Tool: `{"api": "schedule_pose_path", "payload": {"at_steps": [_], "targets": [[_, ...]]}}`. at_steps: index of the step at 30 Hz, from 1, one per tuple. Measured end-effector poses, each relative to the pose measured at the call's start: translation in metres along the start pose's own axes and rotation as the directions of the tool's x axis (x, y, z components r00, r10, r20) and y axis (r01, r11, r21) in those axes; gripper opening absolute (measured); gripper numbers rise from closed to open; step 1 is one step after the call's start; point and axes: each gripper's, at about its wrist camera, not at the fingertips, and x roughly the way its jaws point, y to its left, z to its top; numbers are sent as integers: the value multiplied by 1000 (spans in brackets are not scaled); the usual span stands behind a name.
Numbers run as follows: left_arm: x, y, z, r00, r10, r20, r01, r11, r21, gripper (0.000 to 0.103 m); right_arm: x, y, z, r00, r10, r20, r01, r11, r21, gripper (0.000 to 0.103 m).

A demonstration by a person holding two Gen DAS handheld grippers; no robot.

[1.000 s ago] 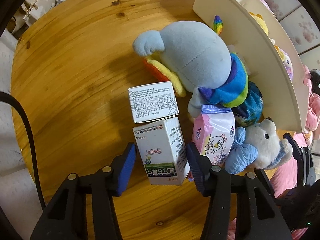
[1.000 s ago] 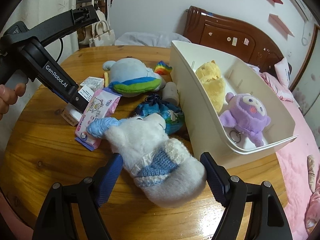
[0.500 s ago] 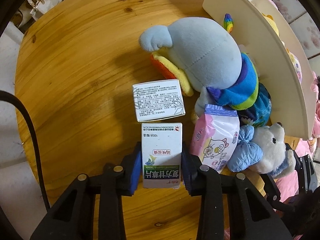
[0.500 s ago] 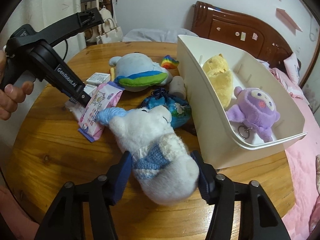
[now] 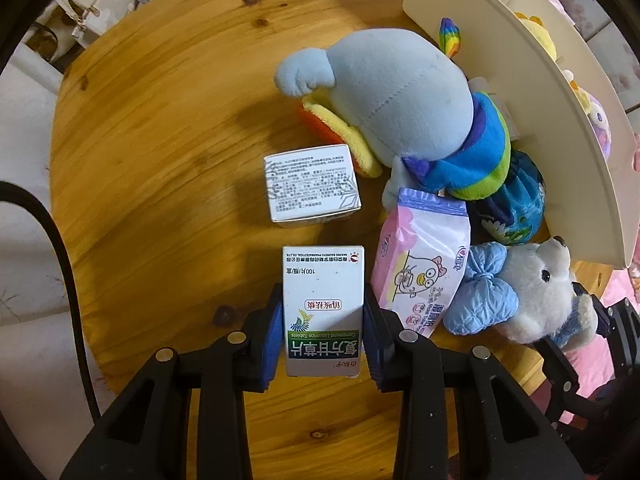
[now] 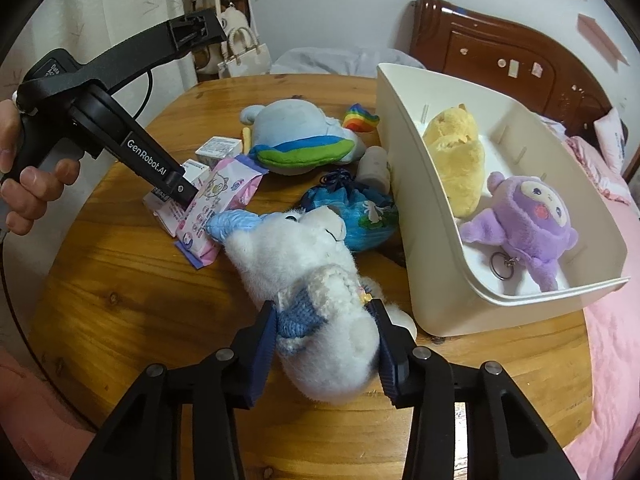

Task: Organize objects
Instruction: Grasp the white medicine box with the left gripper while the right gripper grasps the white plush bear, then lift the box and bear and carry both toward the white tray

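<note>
Item – medicine box (image 5: 323, 312): on the tabletop (image 5: 160, 128), left gripper (image 5: 323, 334) fingers now clamped on its sides, having been apart a second ago. Item – white plush bear (image 6: 320, 292): right gripper (image 6: 326, 344) fingers closing into its body beside the white bin (image 6: 408, 184) – both likely ready to lift.

Left hand-held gripper (image 5: 323, 342) clamping medicine box (image 5: 323, 308), round wooden table (image 5: 160, 152)
</note>
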Motion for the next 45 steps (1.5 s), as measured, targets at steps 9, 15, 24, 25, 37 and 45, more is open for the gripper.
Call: {"api": "schedule_pose_path", "payload": {"at_steps": [9,15,24,25,37,45], "targets": [[-18,-7,-9,999,30,33,-28,998,-60,38,-8,2,7,995,99,-24,-101,990,-97,40],[-32,-9,-15,997,64,52,-59,994,-91,38,-20,4,13,979,199,-37,-203,967,-156,39],[-65,-8,-27,990,122,72,-110,983,-147,38,-47,-4,19,946,318,-55,-321,913,-250,39],[-63,-16,-27,989,125,74,-113,982,-150,38,-51,-6,20,944,325,-58,-328,906,-267,39],[-101,-66,-15,980,126,152,-114,990,-84,38,-105,-53,28,931,364,-40,-347,844,-408,39],[-124,-107,-1,968,102,231,-99,995,-26,38,-129,-92,30,948,318,-10,-290,851,-438,39]]}}
